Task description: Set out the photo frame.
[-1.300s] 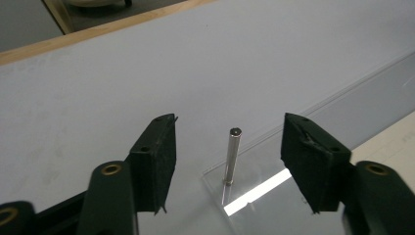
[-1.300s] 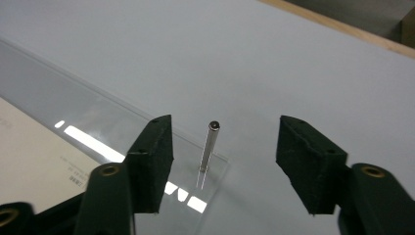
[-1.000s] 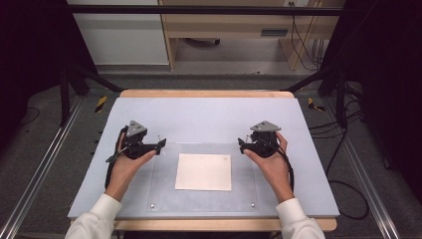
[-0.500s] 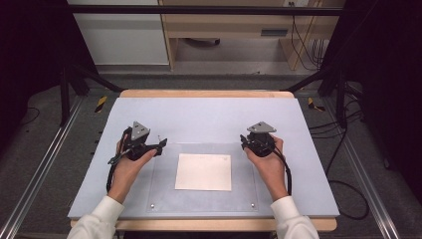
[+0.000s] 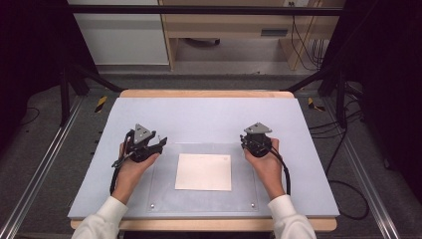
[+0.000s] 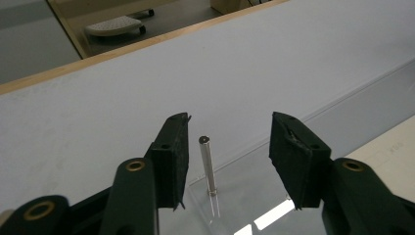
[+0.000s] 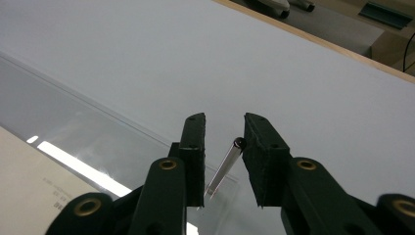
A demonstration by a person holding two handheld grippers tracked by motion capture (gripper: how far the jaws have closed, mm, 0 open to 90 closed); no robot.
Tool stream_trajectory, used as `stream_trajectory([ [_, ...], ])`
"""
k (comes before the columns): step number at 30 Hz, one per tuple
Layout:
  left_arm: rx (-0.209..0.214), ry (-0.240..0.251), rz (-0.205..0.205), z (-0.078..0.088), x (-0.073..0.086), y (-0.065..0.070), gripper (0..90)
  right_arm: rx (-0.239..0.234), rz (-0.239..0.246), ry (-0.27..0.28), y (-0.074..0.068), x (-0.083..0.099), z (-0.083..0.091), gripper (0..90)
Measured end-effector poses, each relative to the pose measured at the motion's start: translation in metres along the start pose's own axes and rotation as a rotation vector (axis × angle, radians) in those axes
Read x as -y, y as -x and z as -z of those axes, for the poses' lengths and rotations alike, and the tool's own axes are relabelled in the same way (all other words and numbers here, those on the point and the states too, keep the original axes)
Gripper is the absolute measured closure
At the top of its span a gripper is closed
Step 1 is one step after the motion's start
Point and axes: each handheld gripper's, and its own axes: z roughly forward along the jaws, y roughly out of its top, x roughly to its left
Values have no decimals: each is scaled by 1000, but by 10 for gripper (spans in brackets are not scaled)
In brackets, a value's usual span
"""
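Note:
A clear plastic plate (image 5: 164,191) lies on the pale blue table mat (image 5: 209,117), with a white paper sheet (image 5: 203,171) at its middle. Thin metal pins stand at its corners. My left gripper (image 5: 160,142) (image 6: 229,129) is at the far left corner; its jaws have just been closing and stand apart around an upright pin (image 6: 207,164) without touching it. At the far right corner, my right gripper (image 5: 247,141) (image 7: 224,125) has also been closing. A leaning pin (image 7: 226,166) sits in its narrow gap, tip against the right-hand pad, clear of the other pad.
Two more small pins (image 5: 152,205) (image 5: 252,204) mark the plate's near corners. The table has a wooden edge (image 5: 209,93) at the far side. Metal rails (image 5: 35,174) run along both sides, and cables (image 5: 343,194) trail on the floor at the right.
Both grippers' jaws have narrowed around the plate's far corner pins. The hands have stayed in nearly the same places.

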Motion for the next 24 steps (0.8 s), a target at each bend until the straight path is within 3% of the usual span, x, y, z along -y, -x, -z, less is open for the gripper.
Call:
stream_trajectory([
  [11,-24,-13,8,-11,2,-1,629,14,-3,13,3,-1,1,825],
  [14,-47,-16,13,-15,1,-3,675,13,-8,11,3,-1,2,834],
  [24,-52,-47,19,-21,1,-6,814,6,-8,11,4,-2,2,842],
])
